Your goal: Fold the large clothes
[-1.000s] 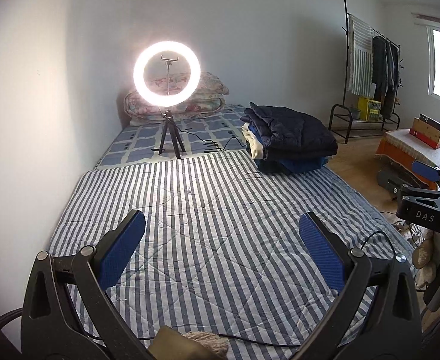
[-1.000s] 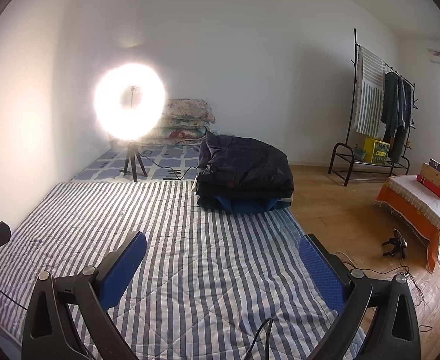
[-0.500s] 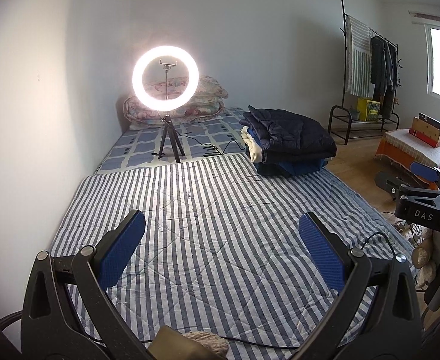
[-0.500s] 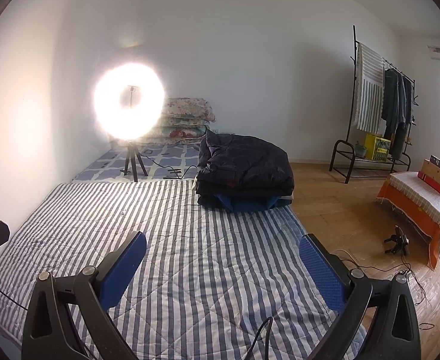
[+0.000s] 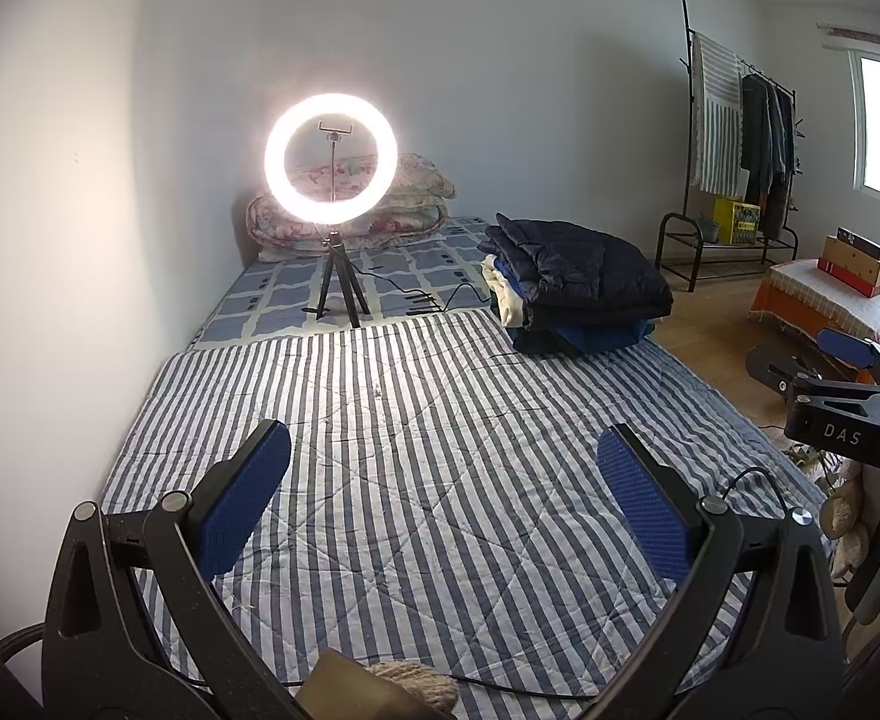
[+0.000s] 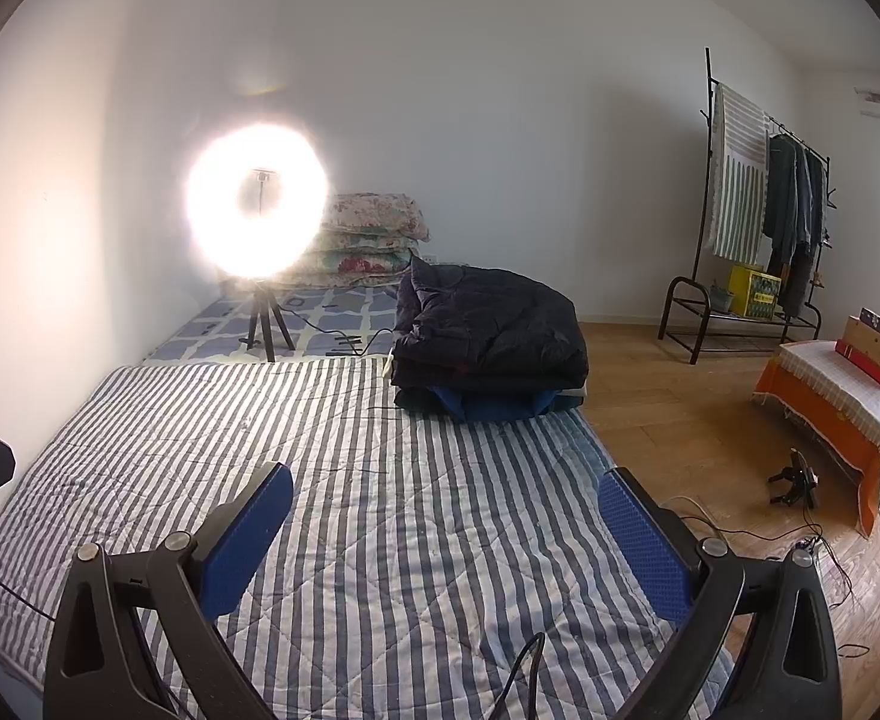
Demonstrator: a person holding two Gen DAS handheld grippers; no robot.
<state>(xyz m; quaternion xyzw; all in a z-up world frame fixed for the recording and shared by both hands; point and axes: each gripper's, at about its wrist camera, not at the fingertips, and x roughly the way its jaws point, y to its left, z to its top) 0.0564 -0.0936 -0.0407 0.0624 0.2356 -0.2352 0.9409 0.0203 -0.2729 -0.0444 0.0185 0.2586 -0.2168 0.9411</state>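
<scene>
Left tongs [image 5: 440, 492]: blue-padded fingers spread wide, nothing between them, held above the striped quilt [image 5: 416, 420] that covers the bed. Right tongs [image 6: 445, 516]: likewise spread wide and holding nothing, above the same quilt [image 6: 320, 480]; they also show in the left view at 3 o'clock, beyond the bed's edge. Pile of folded clothes [image 5: 577, 288]: a dark padded jacket on top, blue and cream pieces under it, resting at the far right corner of the quilt, at about 1 o'clock from the left tongs and 12 o'clock from the right tongs [image 6: 487, 348], well apart from both. Ring light [image 5: 330, 159]: lit, on a small black tripod, standing on the checked sheet [image 5: 284, 294] past the far edge of the quilt, at 11 o'clock. Floral pillows [image 5: 416, 204]: stacked against the wall just behind the light. Black cables: running from the tripod toward the pile of clothes. Clothes rack [image 6: 763, 222]: at 2 o'clock, against the far wall, with a striped towel and dark garments hanging and a yellow box on its lower shelf. Low stand with an orange cloth [image 6: 829, 408]: at 3 o'clock on the wooden floor, carrying stacked boxes.
</scene>
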